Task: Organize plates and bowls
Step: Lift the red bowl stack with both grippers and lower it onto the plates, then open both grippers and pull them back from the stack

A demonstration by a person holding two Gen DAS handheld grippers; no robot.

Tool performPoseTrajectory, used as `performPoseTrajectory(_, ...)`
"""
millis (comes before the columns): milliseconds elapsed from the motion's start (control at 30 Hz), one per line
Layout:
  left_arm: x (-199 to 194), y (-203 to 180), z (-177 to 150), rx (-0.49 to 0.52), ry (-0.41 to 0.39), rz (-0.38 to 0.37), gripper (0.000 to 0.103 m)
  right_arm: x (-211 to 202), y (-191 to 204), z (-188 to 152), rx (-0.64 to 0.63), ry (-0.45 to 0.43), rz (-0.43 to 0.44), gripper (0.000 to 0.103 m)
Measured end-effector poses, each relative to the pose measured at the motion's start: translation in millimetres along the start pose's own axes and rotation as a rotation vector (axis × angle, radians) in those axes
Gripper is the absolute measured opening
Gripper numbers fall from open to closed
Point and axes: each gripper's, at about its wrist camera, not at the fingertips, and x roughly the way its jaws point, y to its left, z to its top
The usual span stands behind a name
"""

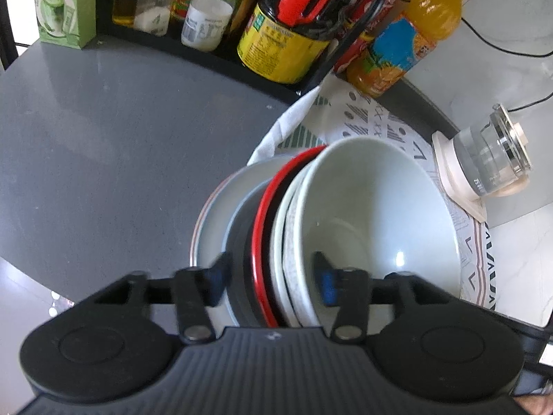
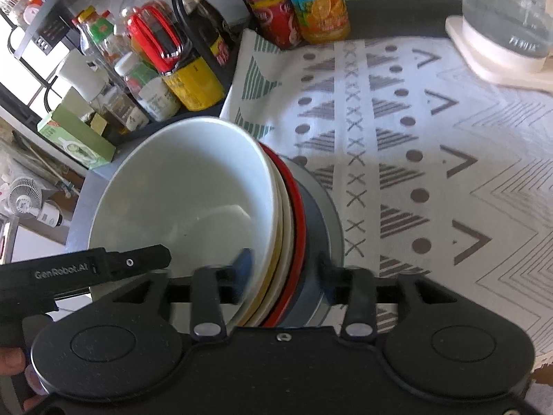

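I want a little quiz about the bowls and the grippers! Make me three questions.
1. True or false: both grippers clamp the same stack of dishes.
2. What colour is the rim just behind the white bowls?
A. green
B. red
C. yellow
3. Fill in: the glass kettle stands on a cream ____.

Key
1. True. The left gripper and the right gripper each have one finger inside the top bowl and one outside the stack.
2. B. The red rim shows between the white bowls and a grey dish.
3. base.
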Motion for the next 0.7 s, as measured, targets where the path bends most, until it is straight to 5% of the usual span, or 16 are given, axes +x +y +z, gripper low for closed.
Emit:
performPoseTrajectory(67, -5.4, 1.0, 1.2, 0.002, -0.016, 0.012, 0.077, -3.9, 0.2, -0.8, 0.003, -0.018, -0.001, 0.065)
performPoseTrajectory(333, -31.2, -1.8, 2.7, 0.116, -0.079, -0.023, 0.085, -39.4, 8.9, -16.0, 0.035, -0.168, -0.059, 0.103)
performPoseTrajectory(700, -68.8, -16.3, -7.9, 0.296, -0.166, -0.059, 0.097, -104.3, 11.7, -52.1, 0.163, -0.346, -0.134, 0.103)
